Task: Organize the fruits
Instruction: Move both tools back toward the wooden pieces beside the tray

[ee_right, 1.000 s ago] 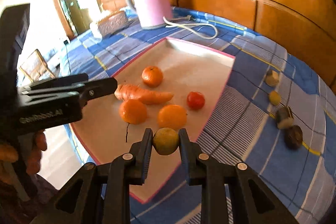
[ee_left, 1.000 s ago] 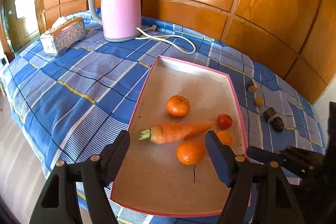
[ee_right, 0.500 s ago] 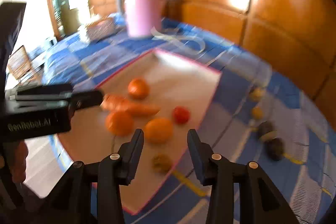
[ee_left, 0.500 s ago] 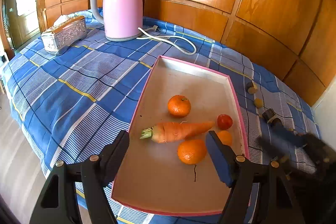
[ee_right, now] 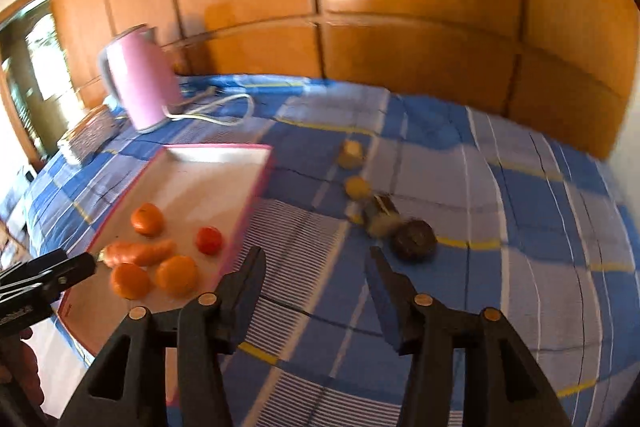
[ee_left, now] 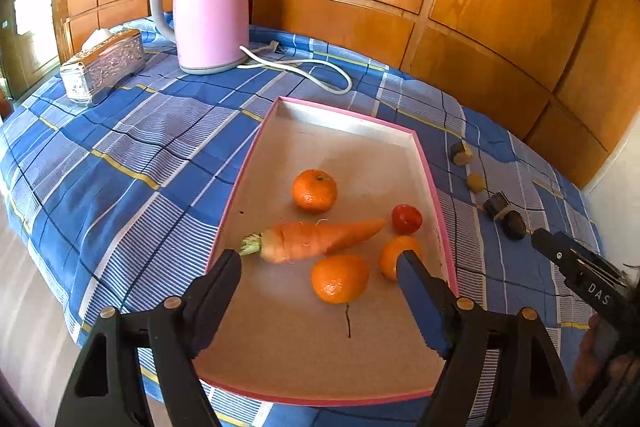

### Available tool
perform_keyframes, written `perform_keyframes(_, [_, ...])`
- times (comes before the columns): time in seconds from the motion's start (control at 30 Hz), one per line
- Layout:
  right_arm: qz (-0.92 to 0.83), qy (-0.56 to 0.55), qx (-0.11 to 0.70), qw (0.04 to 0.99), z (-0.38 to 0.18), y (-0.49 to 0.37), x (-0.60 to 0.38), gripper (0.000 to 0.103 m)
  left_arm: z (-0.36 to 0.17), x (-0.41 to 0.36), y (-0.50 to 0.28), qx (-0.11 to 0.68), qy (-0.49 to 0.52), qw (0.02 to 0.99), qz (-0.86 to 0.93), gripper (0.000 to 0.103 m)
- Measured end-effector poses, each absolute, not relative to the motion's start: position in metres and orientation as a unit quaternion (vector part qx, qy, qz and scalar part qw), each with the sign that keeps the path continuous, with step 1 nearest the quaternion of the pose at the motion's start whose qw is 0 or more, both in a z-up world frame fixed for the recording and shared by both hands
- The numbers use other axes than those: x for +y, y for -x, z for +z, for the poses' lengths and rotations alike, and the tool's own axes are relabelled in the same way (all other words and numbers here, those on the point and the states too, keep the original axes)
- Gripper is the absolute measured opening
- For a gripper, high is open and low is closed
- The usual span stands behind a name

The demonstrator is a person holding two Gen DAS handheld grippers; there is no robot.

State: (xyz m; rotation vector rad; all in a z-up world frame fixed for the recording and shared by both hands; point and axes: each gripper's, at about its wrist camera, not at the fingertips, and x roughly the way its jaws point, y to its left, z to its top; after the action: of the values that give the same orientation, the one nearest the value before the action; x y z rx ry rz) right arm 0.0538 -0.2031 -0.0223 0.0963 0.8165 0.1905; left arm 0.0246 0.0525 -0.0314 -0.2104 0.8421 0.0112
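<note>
A pink-rimmed tray (ee_left: 430,171) (ee_right: 256,183) holds three oranges (ee_left: 315,190), a carrot (ee_left: 316,239) and a small red tomato (ee_left: 406,218). My left gripper (ee_left: 320,263) is open and empty, low over the tray's near end. My right gripper (ee_right: 316,259) is open and empty over the blue checked cloth, right of the tray. Ahead of it lie a dark round fruit (ee_right: 413,239), a dark cut piece (ee_right: 380,215) and two small yellowish pieces (ee_right: 357,187). The small green-yellow fruit is not visible in either view.
A pink kettle (ee_left: 208,11) with a white cord (ee_left: 312,67) stands at the back of the table. A silver tissue box (ee_left: 102,65) sits at the back left. Wooden wall panels run behind. The table edge falls away at the left.
My right gripper let go of the small green-yellow fruit at the tray's near edge, opened wide and swung right toward the dark fruits. My left gripper stayed open over the tray.
</note>
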Motion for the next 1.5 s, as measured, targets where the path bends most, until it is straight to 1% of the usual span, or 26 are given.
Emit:
perform_keyframes(0.07, [0.085,-0.062,0.404,0.909,-0.028,-0.053,-0.217,0.059,-0.032,0.05,-0.025,0.41,0.098,0.907,0.005,0.087])
perform_keyframes(0.37, [0.033,-0.086,0.428,0.899,-0.044,-0.052,-0.253,0.059,-0.033,0.039,-0.032,0.428,0.104,0.897,-0.023,0.087])
perform_keyframes(0.53, [0.018,-0.074,0.441,0.894,-0.051,-0.054,-0.257,0.059,-0.021,0.021,-0.04,0.416,0.072,0.905,-0.045,0.086])
perform_keyframes(0.6, [0.019,-0.077,0.443,0.893,-0.053,-0.055,-0.259,0.059,-0.019,0.015,-0.045,0.418,0.064,0.904,-0.061,0.085])
perform_keyframes(0.63, [0.021,-0.08,0.444,0.892,-0.054,-0.055,-0.261,0.059,-0.018,0.01,-0.049,0.421,0.062,0.902,-0.072,0.081])
perform_keyframes(0.67, [0.023,-0.084,0.444,0.892,-0.054,-0.055,-0.262,0.059,-0.018,0.006,-0.052,0.424,0.062,0.9,-0.08,0.074])
perform_keyframes(0.7, [0.025,-0.086,0.444,0.891,-0.055,-0.055,-0.263,0.059,-0.017,0.002,-0.056,0.429,0.063,0.897,-0.089,0.07])
perform_keyframes(0.73, [0.029,-0.087,0.443,0.892,-0.055,-0.054,-0.263,0.059,-0.017,-0.002,-0.06,0.433,0.064,0.894,-0.098,0.062])
perform_keyframes(0.77, [0.031,-0.087,0.443,0.892,-0.055,-0.054,-0.263,0.058,-0.017,-0.005,-0.064,0.436,0.065,0.891,-0.106,0.059])
perform_keyframes(1.0, [0.043,-0.078,0.442,0.893,-0.059,-0.055,-0.264,0.059,-0.017,-0.028,-0.093,0.459,0.082,0.876,-0.126,0.058])
perform_keyframes(1.07, [0.044,-0.08,0.443,0.892,-0.061,-0.056,-0.266,0.059,-0.018,-0.034,-0.101,0.463,0.079,0.872,-0.135,0.051])
perform_keyframes(1.1, [0.043,-0.082,0.445,0.891,-0.062,-0.057,-0.268,0.059,-0.018,-0.036,-0.106,0.466,0.08,0.871,-0.137,0.051])
perform_keyframes(1.3, [0.043,-0.087,0.445,0.89,-0.066,-0.061,-0.275,0.059,-0.021,-0.055,-0.137,0.47,0.077,0.867,-0.147,0.05])
perform_keyframes(1.5, [0.051,-0.086,0.447,0.889,-0.069,-0.068,-0.277,0.059,-0.025,-0.083,-0.174,0.472,0.053,0.865,-0.159,0.05])
